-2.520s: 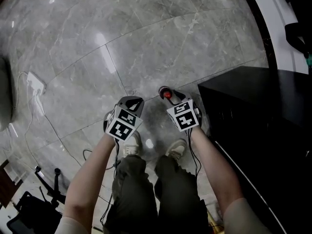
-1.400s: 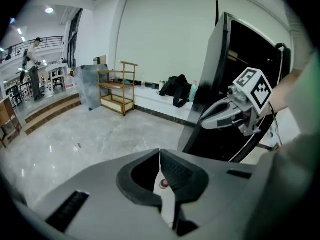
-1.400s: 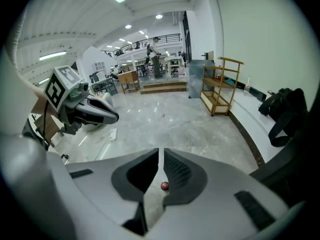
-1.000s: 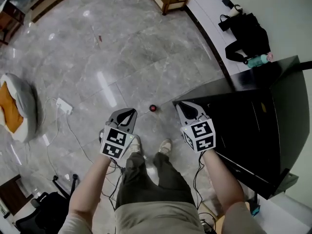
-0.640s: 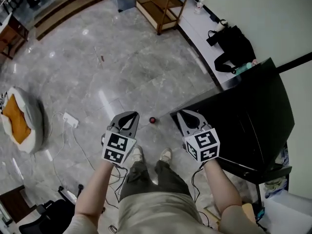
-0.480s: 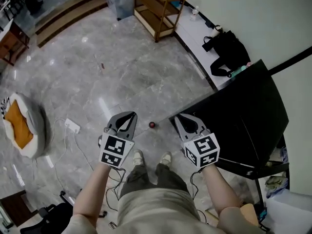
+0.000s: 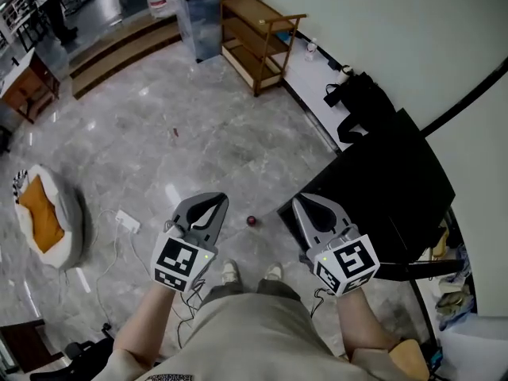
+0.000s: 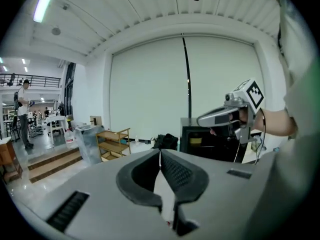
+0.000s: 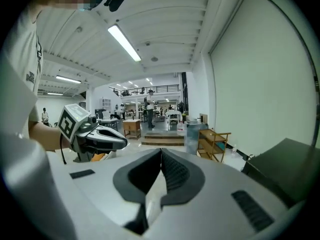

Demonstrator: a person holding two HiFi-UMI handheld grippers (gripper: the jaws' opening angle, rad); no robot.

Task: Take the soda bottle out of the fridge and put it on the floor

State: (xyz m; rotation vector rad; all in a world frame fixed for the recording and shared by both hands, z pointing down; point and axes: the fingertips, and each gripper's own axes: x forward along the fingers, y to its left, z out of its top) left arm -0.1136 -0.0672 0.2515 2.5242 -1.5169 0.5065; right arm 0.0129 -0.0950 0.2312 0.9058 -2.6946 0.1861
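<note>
The soda bottle (image 7: 252, 221), seen from above as a small red cap, stands on the grey marble floor (image 7: 198, 133) between my two grippers and far below them. The black fridge (image 7: 385, 185) is at the right, its door closed. My left gripper (image 7: 213, 202) is shut and empty, its jaws meeting at the tip (image 8: 160, 153). My right gripper (image 7: 302, 202) is also shut with nothing in it (image 9: 161, 151). Each gripper view shows the other gripper beside it, the right gripper (image 8: 225, 117) and the left gripper (image 9: 97, 134).
A wooden shelf cart (image 7: 254, 42) and a grey bin (image 7: 202, 10) stand at the back. A black bag (image 7: 357, 101) lies by the wall behind the fridge. An orange cushion (image 7: 44, 217) and a power strip (image 7: 127, 221) with cable lie at the left. The person's shoes (image 7: 230, 273) are below.
The right gripper let go of the bottle's cap and both grippers rose well above the floor. The head view lifted, so more of the room shows. The bottle stays standing.
</note>
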